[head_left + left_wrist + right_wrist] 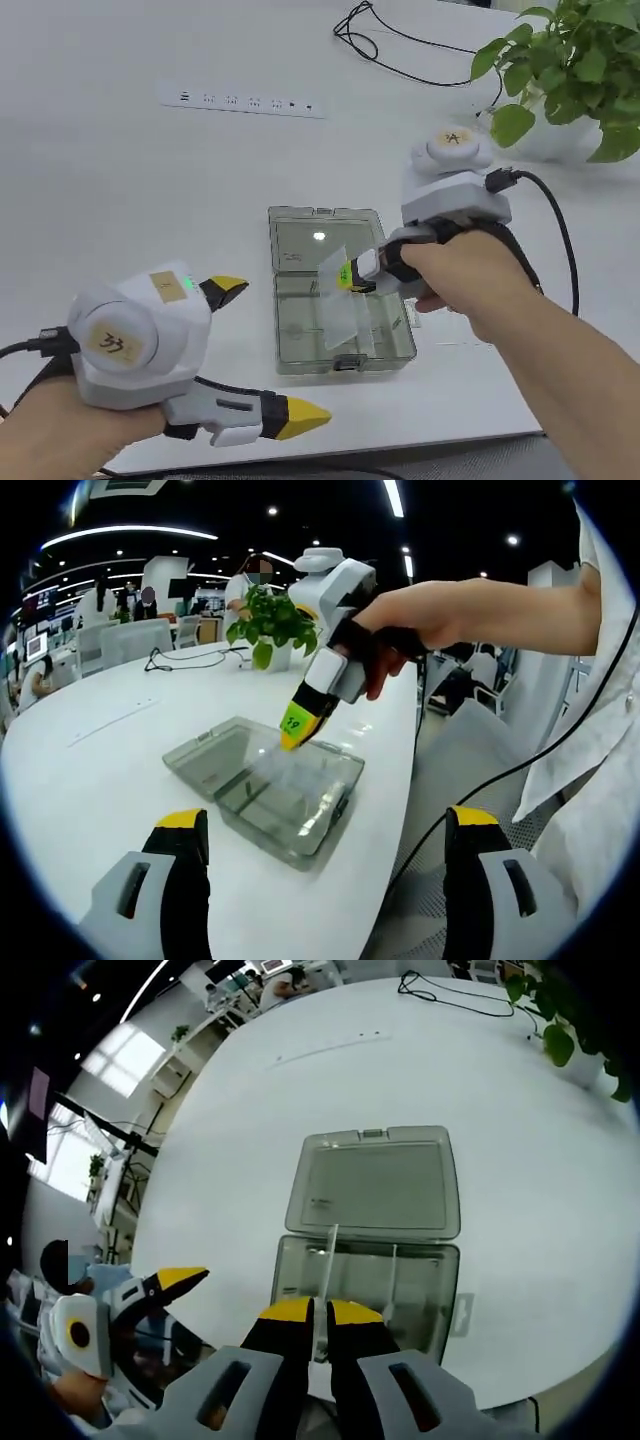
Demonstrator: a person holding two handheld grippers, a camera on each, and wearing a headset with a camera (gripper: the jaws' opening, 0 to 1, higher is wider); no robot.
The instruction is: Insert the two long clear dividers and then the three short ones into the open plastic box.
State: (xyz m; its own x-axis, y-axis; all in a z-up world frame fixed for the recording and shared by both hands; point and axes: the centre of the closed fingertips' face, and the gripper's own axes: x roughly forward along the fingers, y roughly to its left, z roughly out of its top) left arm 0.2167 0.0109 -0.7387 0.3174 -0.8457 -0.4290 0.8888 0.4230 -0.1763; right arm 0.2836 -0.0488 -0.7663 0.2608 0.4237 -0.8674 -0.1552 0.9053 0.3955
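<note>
The open clear plastic box (pixel 290 345) lies mid-table with its lid (pixel 300 235) folded flat on the far side. My right gripper (pixel 347 277) is shut on a clear divider (pixel 345 305), which hangs edge-down over the box's tray. In the right gripper view the divider (pixel 326 1260) runs straight out from the shut right gripper (pixel 312 1310) above the tray (pixel 440 1290). A second thin clear wall (pixel 392 1272) stands inside the tray. My left gripper (pixel 266 350) is open with nothing in it, near and left of the box (pixel 230 800), and it shows as the left gripper (pixel 325 825).
A white power strip (pixel 245 100) lies at the back. Further right are a black cable (pixel 400 50) and a potted plant (pixel 575 60). A small clear piece (pixel 462 1315) lies on the table right of the box. The table's near edge (pixel 430 440) runs just below the box.
</note>
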